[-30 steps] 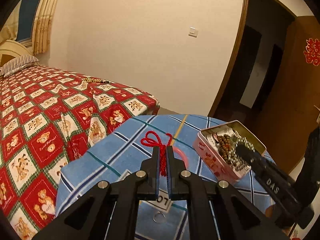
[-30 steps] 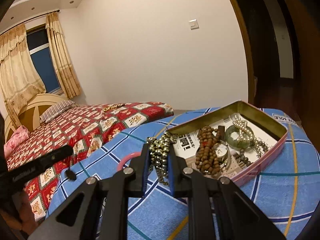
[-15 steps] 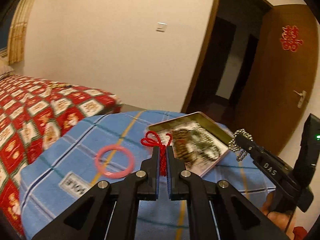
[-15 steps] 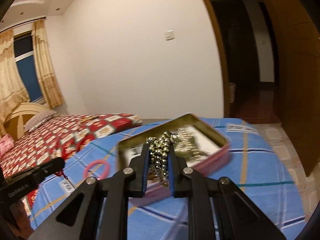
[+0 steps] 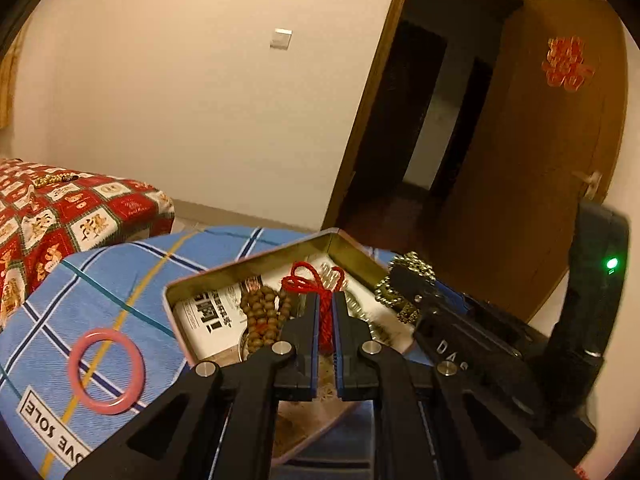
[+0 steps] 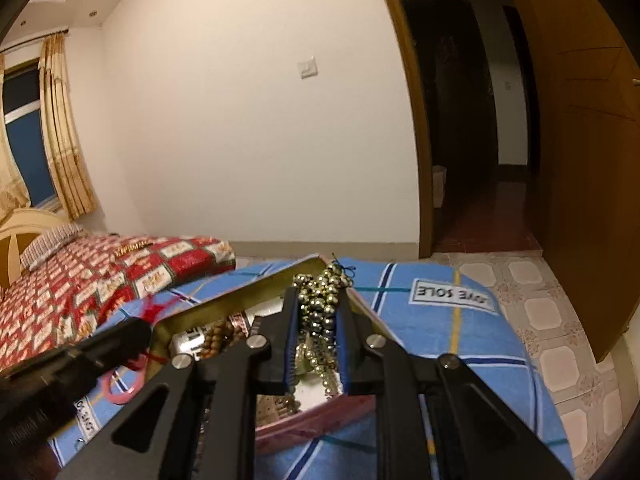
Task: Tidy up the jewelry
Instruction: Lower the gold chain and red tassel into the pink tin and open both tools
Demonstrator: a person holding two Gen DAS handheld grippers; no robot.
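My left gripper (image 5: 326,300) is shut on a red knotted cord (image 5: 310,282) and hangs over the open pink tin box (image 5: 248,268). Brown wooden beads (image 5: 262,316) and other jewelry lie inside the tin. My right gripper (image 6: 320,296) is shut on a strand of metallic beads (image 6: 322,308), also above the tin box (image 6: 360,302). In the left wrist view the right gripper (image 5: 404,280) shows at the tin's right edge with the metallic beads (image 5: 390,298) dangling. A pink bangle (image 5: 106,376) lies on the blue cloth left of the tin.
The tin stands on a round table under a blue plaid cloth (image 5: 100,280). A bed with a red patterned cover (image 6: 80,284) is to the left, with a small beaded item (image 5: 54,179) on it. An open wooden door (image 5: 532,160) and dark doorway are behind.
Both grippers have swung toward the tin with their loads. The red cord went from above the bangle to above the tin; the tin now fills the middle of both views.
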